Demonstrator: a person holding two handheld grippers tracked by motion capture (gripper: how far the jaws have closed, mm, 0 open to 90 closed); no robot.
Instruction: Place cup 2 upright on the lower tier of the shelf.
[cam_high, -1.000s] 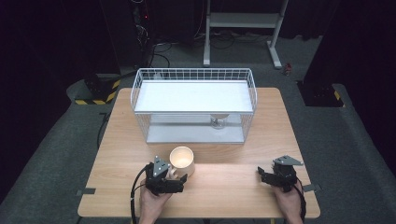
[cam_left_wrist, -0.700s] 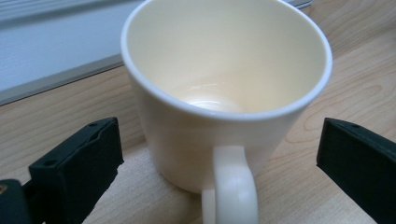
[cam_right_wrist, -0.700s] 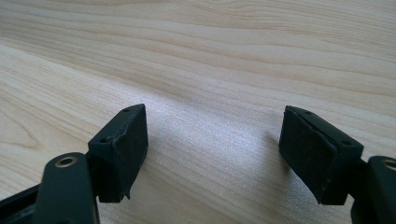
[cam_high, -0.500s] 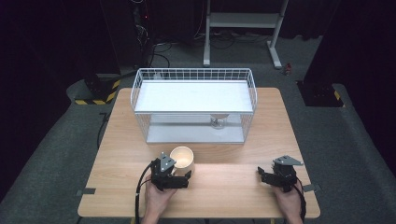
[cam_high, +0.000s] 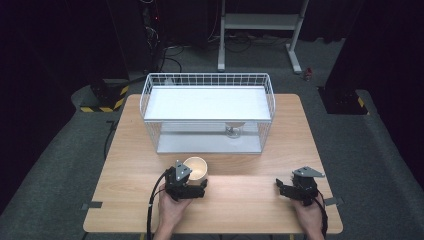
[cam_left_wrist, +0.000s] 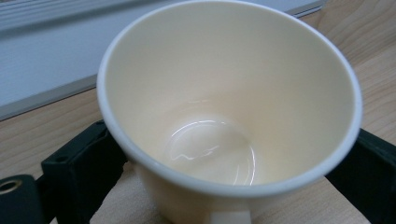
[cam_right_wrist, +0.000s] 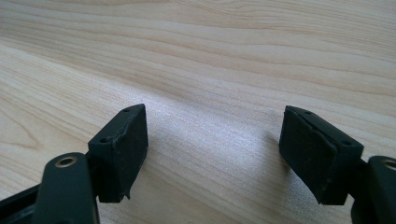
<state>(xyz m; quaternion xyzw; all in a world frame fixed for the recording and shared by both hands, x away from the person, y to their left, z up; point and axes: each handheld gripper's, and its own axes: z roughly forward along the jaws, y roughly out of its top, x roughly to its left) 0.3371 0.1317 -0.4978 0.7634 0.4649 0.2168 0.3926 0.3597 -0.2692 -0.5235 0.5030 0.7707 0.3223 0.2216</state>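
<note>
Holding a cream paper cup (cam_high: 195, 168) between the jaws of your left gripper (cam_high: 192, 186), you are working near the front edge of the wooden table (cam_high: 250, 200), with the cup upright, its mouth facing up, just ahead of your left hand (cam_high: 170, 210). Looking along that gripper in the left gripper view, you are seeing the cup (cam_left_wrist: 224, 116) seated between the two black jaws, one pressing each flank, and its glossy inside is showing nothing in it; whether its base is resting on the wood or hanging just above it cannot be told. Your right gripper (cam_high: 295, 189) is lying well apart at the table's right front, carrying nothing, and in the right gripper view (cam_right_wrist: 215, 140) its jaws are standing wide over bare wood grain. Behind the cup, the white wire rack (cam_high: 207, 112) is standing across the middle of the table, with a flat white upper shelf (cam_high: 207, 102) and an open lower level in which a small stemmed object (cam_high: 233, 131), too small to identify, is sitting. As a judgement, you are in the early part of the work: the grasp appears secured, while carrying the cup to wherever it belongs, plausibly the rack, and releasing it there are remaining to be done.
</note>
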